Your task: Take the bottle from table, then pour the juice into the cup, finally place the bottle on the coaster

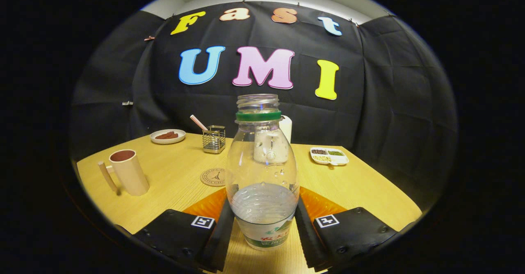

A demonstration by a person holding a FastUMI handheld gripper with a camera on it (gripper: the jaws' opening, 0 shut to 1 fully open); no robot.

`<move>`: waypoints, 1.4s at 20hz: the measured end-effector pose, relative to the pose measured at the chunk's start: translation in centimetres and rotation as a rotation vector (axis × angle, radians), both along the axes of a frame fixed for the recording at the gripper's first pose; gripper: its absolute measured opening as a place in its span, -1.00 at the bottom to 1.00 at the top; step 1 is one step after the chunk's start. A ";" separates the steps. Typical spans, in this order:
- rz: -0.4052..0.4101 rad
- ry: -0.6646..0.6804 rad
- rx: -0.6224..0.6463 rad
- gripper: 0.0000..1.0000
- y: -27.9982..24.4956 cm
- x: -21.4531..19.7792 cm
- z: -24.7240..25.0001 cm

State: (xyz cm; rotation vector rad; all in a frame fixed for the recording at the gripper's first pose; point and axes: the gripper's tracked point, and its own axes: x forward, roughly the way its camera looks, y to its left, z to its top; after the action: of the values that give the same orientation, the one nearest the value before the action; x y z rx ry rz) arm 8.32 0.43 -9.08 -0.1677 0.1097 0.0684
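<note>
Uncapped bottle [262, 175] upright on the table [361, 183], gripper [262, 229] fingers pressing both its sides, coaster [213, 177] at eleven o'clock, cup [128, 172] at ten.

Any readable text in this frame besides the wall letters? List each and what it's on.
Bottle label: printed characters and a picture, too blurred to read; the bottle stands between the gripper fingers, which touch its sides.
Coaster: a ring of small print around a tower drawing, too small to read.
Square markers on the gripper: black-and-white patterns, no words.
Cup, plate, tray: no text seen.
</note>
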 end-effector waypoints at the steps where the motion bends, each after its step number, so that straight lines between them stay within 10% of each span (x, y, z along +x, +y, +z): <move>1: 0.015 -0.002 -0.025 0.48 0.5 -0.1 0.1; 28: 0.201 -0.197 -0.782 0.47 14.4 4.5 5.0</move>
State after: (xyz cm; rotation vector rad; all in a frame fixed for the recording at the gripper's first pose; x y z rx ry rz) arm 12.78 14.88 -4.05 -0.9644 -0.0840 0.2069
